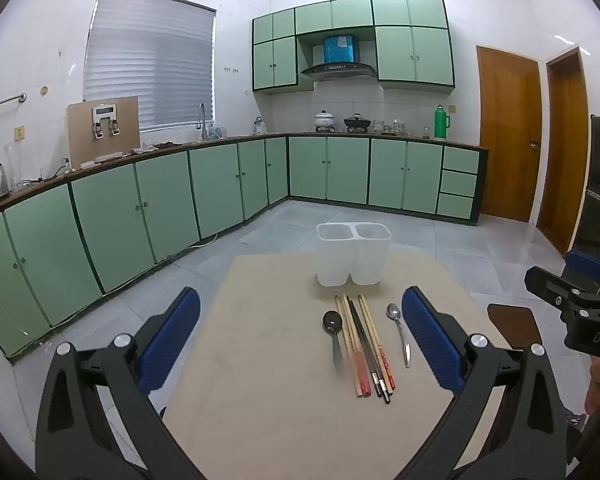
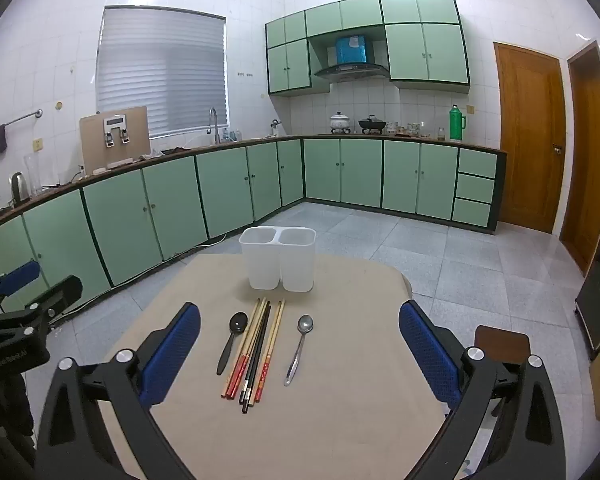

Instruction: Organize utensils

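Observation:
A white two-compartment utensil holder [image 1: 354, 254] [image 2: 278, 258] stands upright at the far side of a beige table [image 1: 268, 380] [image 2: 352, 400]; both compartments look empty. In front of it lie a black spoon [image 1: 334, 334] [image 2: 231, 340], a bundle of several chopsticks [image 1: 364, 344] [image 2: 256, 350] and a silver spoon [image 1: 400, 334] [image 2: 299, 346]. My left gripper [image 1: 300, 320] is open and empty, above the table's near side, left of the utensils. My right gripper [image 2: 300, 330] is open and empty, with the utensils between its fingers in view.
A brown chair seat [image 1: 514, 326] [image 2: 500, 344] sits at the table's right edge. Green kitchen cabinets [image 1: 140, 208] run along the left and back walls. Wooden doors [image 2: 530, 140] stand at the right. Tiled floor [image 2: 460, 264] surrounds the table.

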Demonstrator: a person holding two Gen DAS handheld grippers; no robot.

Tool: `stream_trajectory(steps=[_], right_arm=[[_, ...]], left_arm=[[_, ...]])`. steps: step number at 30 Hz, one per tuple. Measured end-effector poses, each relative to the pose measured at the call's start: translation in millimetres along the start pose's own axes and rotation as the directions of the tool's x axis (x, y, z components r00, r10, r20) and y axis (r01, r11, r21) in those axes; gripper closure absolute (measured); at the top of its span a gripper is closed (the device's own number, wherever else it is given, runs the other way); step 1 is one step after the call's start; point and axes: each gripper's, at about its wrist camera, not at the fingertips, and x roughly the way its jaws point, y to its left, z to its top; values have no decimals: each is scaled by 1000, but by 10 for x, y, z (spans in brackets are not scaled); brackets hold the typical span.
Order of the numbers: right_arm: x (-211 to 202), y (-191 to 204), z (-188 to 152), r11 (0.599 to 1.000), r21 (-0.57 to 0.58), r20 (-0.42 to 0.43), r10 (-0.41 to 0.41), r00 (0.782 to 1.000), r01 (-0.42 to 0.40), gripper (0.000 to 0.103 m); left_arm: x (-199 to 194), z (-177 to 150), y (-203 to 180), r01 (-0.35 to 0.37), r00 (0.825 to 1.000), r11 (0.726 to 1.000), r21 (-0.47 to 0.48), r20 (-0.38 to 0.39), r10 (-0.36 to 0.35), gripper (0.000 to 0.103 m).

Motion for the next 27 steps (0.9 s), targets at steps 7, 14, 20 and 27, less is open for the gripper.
stream_trajectory(steps=[7,14,20,27], right_arm=[[7,-6,-2,1000,5,-1,1,1000,-1,6],[3,-3,-1,1000,3,0,4,1000,-4,6],[2,-4,-2,1000,6,1,3,1000,-3,6],[6,-3,-5,1000,6,1,2,1000,-2,6]], left_arm=[[-3,-22,-20,0,1000,1000,-9,6,0,5],[2,-48,-32,2,1000,1000,-14,8,-2,5],[19,-90,-43,3,1000,1000,-16,7,-3,5],[53,-92,-38,4,1000,1000,-15,6,-4,5]])
